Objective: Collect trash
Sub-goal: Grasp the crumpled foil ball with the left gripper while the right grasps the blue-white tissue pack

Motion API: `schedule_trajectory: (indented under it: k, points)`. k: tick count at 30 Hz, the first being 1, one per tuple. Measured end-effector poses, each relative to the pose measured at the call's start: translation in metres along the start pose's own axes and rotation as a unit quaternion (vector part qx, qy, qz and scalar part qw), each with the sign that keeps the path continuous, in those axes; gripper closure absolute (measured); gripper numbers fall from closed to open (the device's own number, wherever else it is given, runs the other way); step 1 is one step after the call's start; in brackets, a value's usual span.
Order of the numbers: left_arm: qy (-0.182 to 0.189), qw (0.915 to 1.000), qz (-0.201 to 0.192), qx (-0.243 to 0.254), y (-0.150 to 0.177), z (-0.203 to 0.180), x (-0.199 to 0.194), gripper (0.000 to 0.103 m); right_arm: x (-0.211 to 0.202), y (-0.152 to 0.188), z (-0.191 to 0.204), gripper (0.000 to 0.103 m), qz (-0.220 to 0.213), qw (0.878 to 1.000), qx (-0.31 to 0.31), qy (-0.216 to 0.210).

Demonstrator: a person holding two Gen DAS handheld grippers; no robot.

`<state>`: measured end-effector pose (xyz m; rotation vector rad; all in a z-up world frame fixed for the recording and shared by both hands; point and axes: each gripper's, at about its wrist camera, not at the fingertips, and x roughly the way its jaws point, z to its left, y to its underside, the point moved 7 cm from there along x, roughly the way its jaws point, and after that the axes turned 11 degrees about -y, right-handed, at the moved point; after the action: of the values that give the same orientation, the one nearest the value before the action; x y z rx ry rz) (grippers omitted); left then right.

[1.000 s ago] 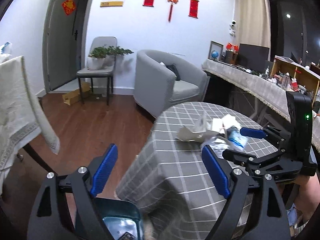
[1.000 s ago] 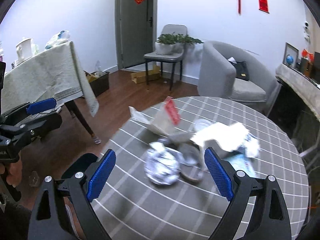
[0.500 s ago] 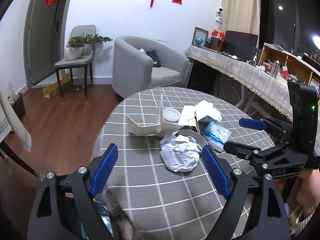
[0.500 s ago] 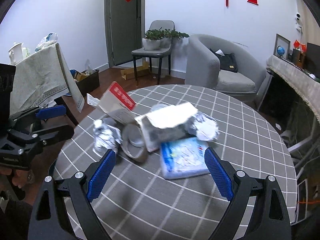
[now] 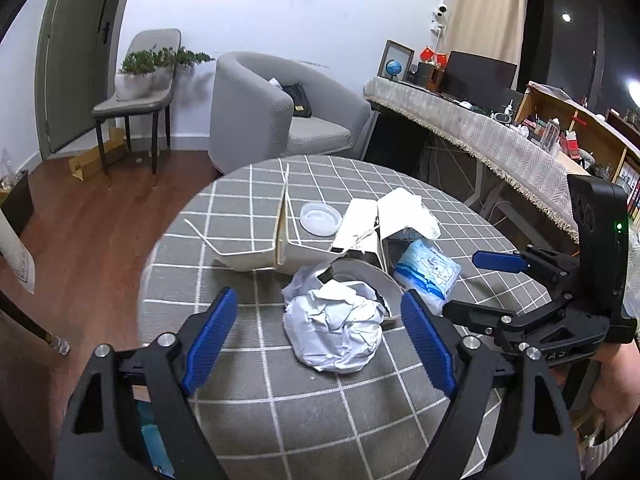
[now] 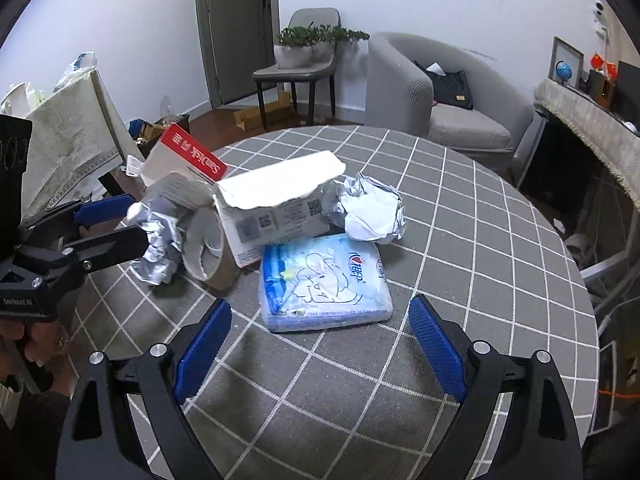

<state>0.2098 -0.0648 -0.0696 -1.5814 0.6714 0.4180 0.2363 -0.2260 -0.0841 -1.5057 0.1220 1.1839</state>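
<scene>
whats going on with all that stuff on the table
A person is clearing trash off a round table with checked cloth, holding tongs in each hand. The left tongs are closing in front of a crumpled foil ball, not yet touching it. The right tongs stand open just short of a blue tissue pack. A torn white box and a tape roll lie untouched.

A: How many things lie on the round grey checked bench (image 6: 460, 208)?

B: Two crumpled silver foil balls (image 6: 372, 212), one blue-and-white plastic tissue pack (image 6: 324, 280), one brown tape roll (image 6: 208, 248).

A: And boxes?

B: Two torn white cardboard boxes (image 6: 276, 208), one round clear plastic lid (image 5: 320, 219). Two hand-held grippers (image 5: 316, 338) too.
</scene>
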Motion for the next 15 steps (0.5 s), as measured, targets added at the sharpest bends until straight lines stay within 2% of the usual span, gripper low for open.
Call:
schedule_trajectory:
  k: [4,6,8,15]
  points:
    - [-0.003,0.9997,0.021,0.008,0.003,-0.005,0.012,0.031,0.007,0.0,-0.006,0.011,0.014,1.0,0.008,-0.005]
    - [0.004,0.9996,0.029,0.003,0.004,-0.004,0.016,0.033,0.011,0.0,-0.008,0.011,0.019,1.0,0.013,-0.009]
    - [0.013,0.9994,0.031,-0.001,0.004,-0.004,0.016,0.041,0.014,-0.001,-0.009,0.011,0.023,1.0,0.015,-0.01]
    - [0.026,0.9991,0.035,-0.002,0.001,-0.003,0.016,0.049,0.027,-0.002,-0.005,0.011,0.043,0.999,0.013,-0.014]
